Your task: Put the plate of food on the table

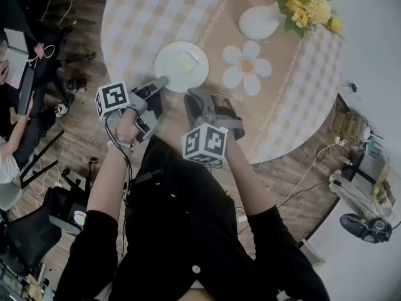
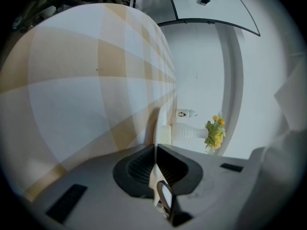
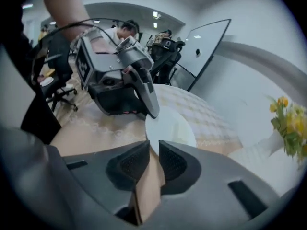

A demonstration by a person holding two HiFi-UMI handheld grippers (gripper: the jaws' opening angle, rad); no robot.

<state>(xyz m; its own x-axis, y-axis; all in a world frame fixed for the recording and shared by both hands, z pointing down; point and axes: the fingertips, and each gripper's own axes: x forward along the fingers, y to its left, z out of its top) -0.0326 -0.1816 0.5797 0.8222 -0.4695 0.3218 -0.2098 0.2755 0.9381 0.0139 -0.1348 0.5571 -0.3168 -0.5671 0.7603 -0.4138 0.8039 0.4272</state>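
Note:
A white plate with a pale square piece of food lies on the round checked table, near its front edge. My left gripper is shut on the plate's left rim. In the left gripper view the plate shows edge-on between the closed jaws of that gripper. My right gripper hovers at the plate's near edge. In its own view the right gripper has its jaws a narrow gap apart, with the plate just ahead and nothing pinched.
A white vase of yellow flowers and a daisy-shaped mat sit on the table to the right of the plate. Office chairs and a seated person are on the left. Cables and a power strip lie on the floor at right.

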